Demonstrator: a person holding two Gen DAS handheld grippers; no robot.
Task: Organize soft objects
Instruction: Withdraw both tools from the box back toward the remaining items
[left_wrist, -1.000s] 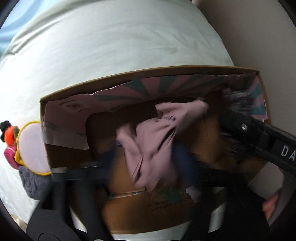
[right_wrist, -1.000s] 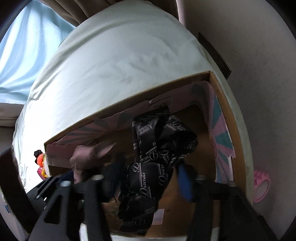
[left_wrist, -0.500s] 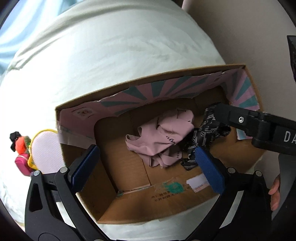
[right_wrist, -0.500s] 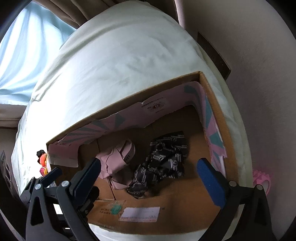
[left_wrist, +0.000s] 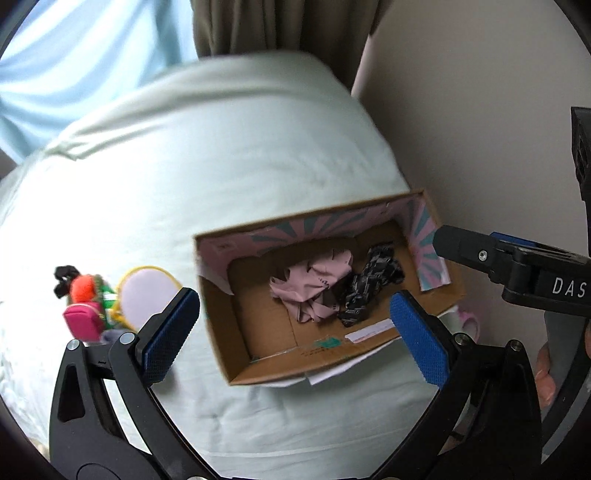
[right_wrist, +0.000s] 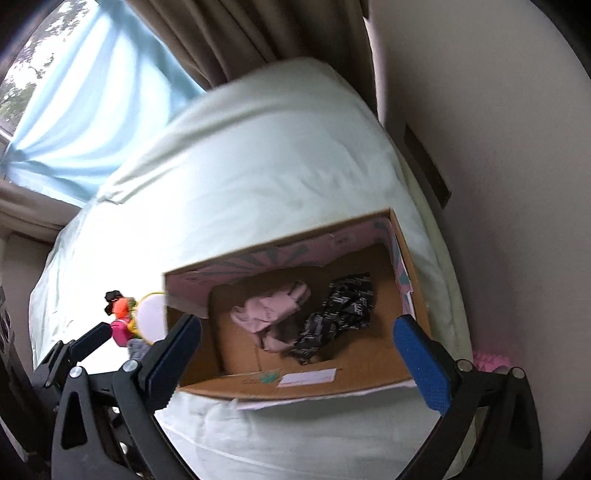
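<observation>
Both grippers, left (left_wrist: 293, 334) and right (right_wrist: 297, 360), hang with fingers spread wide and empty above the bed (left_wrist: 229, 155). Below sits the box (left_wrist: 221, 332), holding a pink cloth (left_wrist: 310, 288) touching a black cloth (left_wrist: 369, 288). Toys (left_wrist: 85, 302) lie left of it.

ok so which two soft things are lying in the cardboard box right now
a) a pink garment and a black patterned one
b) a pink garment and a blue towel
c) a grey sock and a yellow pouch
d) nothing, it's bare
a: inside the cardboard box a crumpled pink garment lies beside a black patterned garment, the two side by side on the box floor; the left wrist view shows the same pair.
</observation>
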